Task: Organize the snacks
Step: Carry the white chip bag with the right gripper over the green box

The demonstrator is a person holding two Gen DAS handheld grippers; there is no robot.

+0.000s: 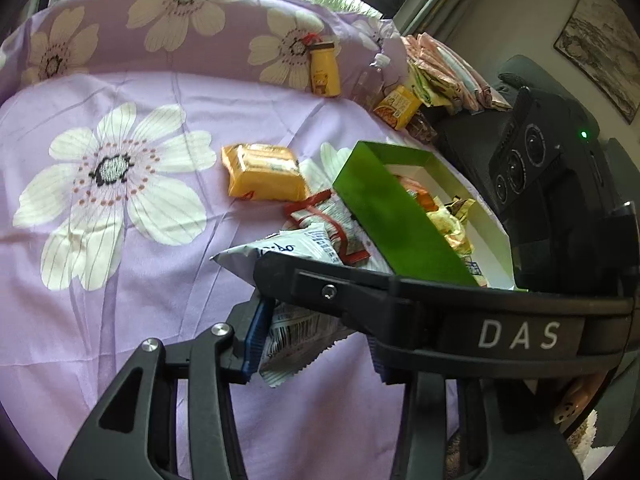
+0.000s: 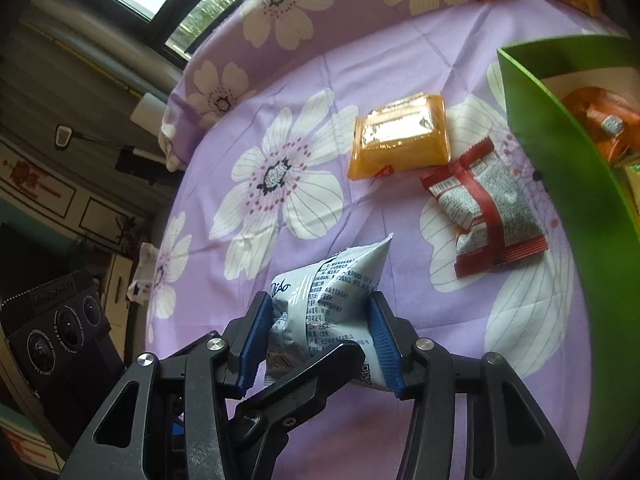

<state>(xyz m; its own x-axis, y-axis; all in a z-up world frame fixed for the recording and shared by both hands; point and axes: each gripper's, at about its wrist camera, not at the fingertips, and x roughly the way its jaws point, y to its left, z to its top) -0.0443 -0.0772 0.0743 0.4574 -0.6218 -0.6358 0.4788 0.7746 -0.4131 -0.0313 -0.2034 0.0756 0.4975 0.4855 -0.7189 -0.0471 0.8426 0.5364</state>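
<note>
A white and blue snack packet (image 2: 328, 296) hangs over the purple flowered cloth (image 2: 360, 420), with my right gripper (image 2: 320, 332) shut on it; both blue pads press its sides. My left gripper (image 1: 316, 340) straddles the same packet's (image 1: 296, 332) lower end. Its left pad (image 1: 252, 340) touches the wrapper. Its right pad is mostly hidden behind the right gripper's finger (image 1: 360, 296), which crosses in front. One left finger (image 2: 304, 380) lies across the packet. Just to the right stands a green box (image 1: 384, 200) holding several snacks.
An orange packet (image 1: 264, 172) and a red and white packet (image 1: 324, 220) lie on the cloth beside the green box (image 2: 560, 152). A yellow bottle (image 1: 325, 68), a yellow carton (image 1: 398, 106) and folded cloths (image 1: 448, 68) sit at the back.
</note>
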